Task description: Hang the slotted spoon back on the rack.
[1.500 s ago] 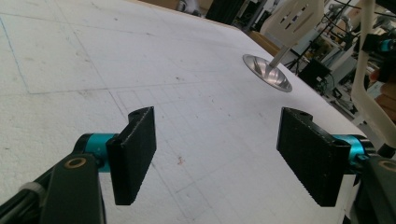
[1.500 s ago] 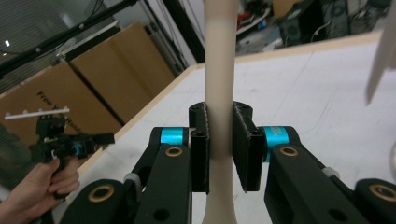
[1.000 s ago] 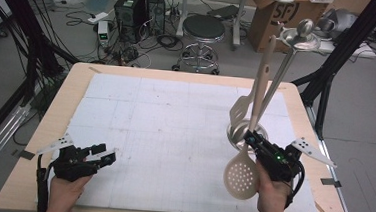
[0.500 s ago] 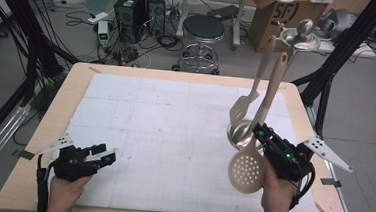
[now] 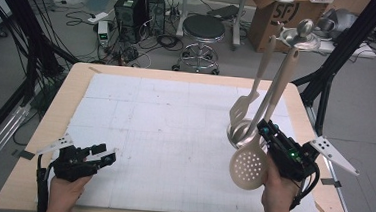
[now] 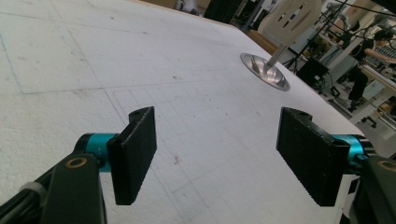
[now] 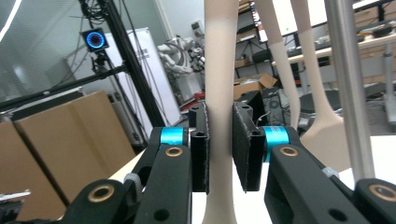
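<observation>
High view: right hand-held gripper is clamping the skimmer by its handle, lifted beside the metal holder; left hand-held gripper is resting apart on the worktop.

Our left gripper has black ribbed jaws on teal collars. Our right gripper matches it, with brass-ringed pivots.

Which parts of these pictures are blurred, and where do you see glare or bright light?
In the right gripper view, the skimmer handle between the jaws is soft, too near the lens, and the windows behind are overexposed. In the left gripper view, the metal holder shows glare and the far room blurs. The high view is evenly lit.
</observation>
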A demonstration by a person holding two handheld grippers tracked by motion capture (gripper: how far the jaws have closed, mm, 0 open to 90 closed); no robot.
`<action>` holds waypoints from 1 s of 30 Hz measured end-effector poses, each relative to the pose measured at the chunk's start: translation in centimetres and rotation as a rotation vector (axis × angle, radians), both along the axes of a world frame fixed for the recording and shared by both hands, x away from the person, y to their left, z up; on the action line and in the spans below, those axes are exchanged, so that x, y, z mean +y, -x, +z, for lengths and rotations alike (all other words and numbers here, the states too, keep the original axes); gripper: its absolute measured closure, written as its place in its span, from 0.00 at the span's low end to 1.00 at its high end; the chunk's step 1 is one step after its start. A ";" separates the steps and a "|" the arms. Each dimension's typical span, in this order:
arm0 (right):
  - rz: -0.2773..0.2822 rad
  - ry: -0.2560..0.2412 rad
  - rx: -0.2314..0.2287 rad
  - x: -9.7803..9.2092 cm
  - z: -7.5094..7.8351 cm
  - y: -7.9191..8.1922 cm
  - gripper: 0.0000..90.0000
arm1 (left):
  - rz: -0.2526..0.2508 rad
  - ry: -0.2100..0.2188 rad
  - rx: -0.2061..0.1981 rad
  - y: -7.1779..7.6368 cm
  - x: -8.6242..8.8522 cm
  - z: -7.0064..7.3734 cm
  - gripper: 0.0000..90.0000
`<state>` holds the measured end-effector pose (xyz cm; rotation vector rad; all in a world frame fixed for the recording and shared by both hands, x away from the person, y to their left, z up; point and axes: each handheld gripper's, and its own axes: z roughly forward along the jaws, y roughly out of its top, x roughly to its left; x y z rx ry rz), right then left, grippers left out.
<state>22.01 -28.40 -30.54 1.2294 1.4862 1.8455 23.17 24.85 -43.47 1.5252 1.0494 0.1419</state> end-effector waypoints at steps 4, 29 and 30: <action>-0.011 0.009 0.006 0.0 0.0 -0.1 0.88 | -0.001 -0.001 -0.001 0.0 0.0 0.0 0.33; -0.164 0.073 0.018 0.6 -0.2 0.8 0.88 | -0.004 0.003 -0.004 0.1 0.0 0.1 0.33; -0.161 0.068 0.026 0.7 -0.2 0.8 0.88 | -0.004 0.002 -0.004 0.1 0.0 0.1 0.33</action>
